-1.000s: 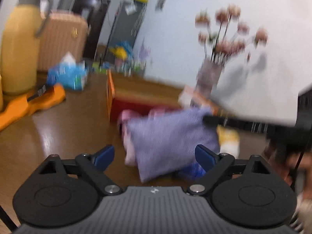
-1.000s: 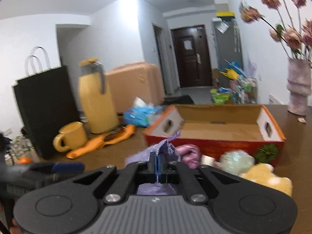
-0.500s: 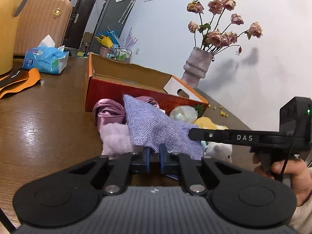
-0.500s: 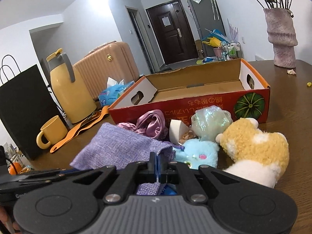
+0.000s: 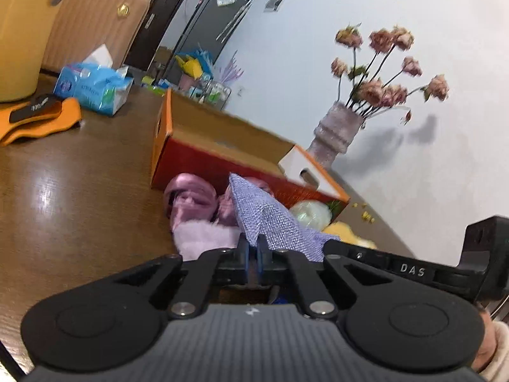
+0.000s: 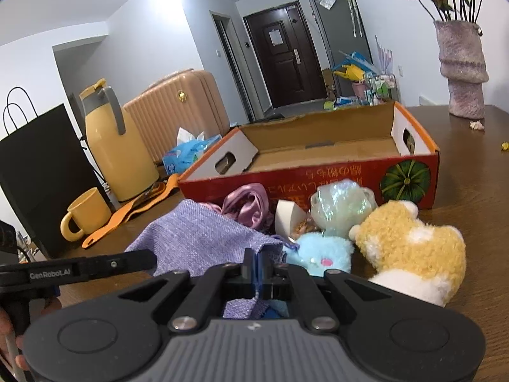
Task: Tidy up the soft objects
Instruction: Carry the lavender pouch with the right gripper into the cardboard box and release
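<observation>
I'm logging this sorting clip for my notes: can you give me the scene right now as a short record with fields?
held item: lilac woven fabric pouch, gripped at two edges
left tongs: shut on the pouch, having just closed
right tongs: shut on the pouch
container: open red and orange cardboard box, nothing visible inside
soft items in front of box: pink satin scrunchie, pale iridescent ball, light blue plush, yellow and white plush toy
surface: brown wooden table
</observation>
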The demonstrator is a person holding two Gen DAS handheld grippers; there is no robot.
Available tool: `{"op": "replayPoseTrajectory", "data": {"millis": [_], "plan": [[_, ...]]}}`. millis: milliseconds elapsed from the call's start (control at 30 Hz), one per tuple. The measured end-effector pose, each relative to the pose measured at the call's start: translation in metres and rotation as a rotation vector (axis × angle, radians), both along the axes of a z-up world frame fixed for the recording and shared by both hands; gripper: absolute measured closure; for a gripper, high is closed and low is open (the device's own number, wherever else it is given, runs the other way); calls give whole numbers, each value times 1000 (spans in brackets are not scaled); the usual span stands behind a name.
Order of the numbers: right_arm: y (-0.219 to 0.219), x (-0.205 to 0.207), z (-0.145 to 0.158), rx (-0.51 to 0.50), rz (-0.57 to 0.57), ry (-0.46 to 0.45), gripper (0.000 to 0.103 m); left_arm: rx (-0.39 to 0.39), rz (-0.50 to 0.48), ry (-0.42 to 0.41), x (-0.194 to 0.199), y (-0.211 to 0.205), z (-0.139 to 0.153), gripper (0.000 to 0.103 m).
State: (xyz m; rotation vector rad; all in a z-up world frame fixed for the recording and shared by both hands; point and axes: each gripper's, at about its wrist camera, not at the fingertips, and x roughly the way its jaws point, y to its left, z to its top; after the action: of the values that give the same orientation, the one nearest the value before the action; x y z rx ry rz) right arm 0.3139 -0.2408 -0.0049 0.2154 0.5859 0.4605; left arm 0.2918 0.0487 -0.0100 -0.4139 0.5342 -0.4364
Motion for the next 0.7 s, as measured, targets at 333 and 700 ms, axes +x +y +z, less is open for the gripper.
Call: {"op": "replayPoseTrajectory", "data": {"millis": [333,700], "plan": [[12,125,82,-103,31,-89,102,153,57,-42,145,-27,59,98],[69,339,30,-150,-80,221,81,403,200,109,270,-42,26,54]]}}
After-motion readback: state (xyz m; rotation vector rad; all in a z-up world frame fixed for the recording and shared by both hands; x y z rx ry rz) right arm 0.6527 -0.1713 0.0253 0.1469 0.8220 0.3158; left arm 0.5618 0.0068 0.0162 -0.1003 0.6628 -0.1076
